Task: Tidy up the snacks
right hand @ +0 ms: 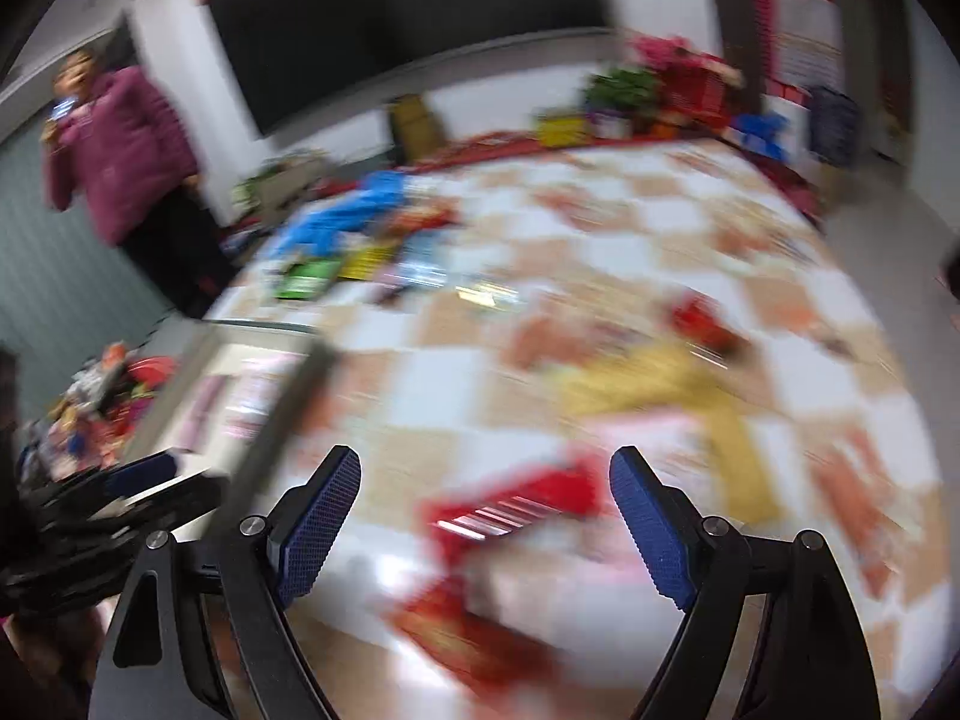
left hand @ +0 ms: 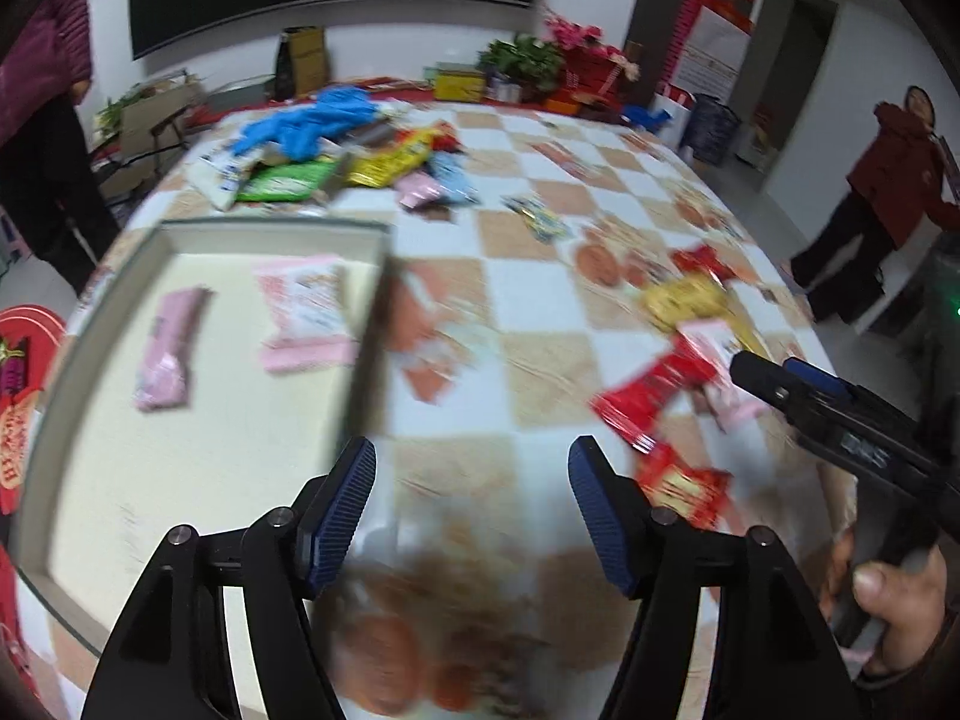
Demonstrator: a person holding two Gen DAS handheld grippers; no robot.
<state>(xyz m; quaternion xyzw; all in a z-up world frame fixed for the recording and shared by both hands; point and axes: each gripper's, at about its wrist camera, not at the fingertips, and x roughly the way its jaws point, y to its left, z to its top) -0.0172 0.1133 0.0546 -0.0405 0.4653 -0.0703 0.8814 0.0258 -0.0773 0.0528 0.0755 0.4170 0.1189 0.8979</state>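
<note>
Two hand-held black grippers with ribbed blue finger pads

In the left wrist view, the left gripper [left hand: 472,510] fills the lower part of the frame: matte black angular linkage arms with triangular cut-outs, round silver screw heads at the joints, and dark blue ribbed rubber pads [left hand: 342,516] on the inner faces of both fingers. At the right edge of that frame the right gripper [left hand: 840,414] appears as a black bar body with a blue pad near its tip and faint pale lettering, too blurred to read. A bare hand [left hand: 894,612] sits at lower right with a dark sleeve cuff below it.
</note>
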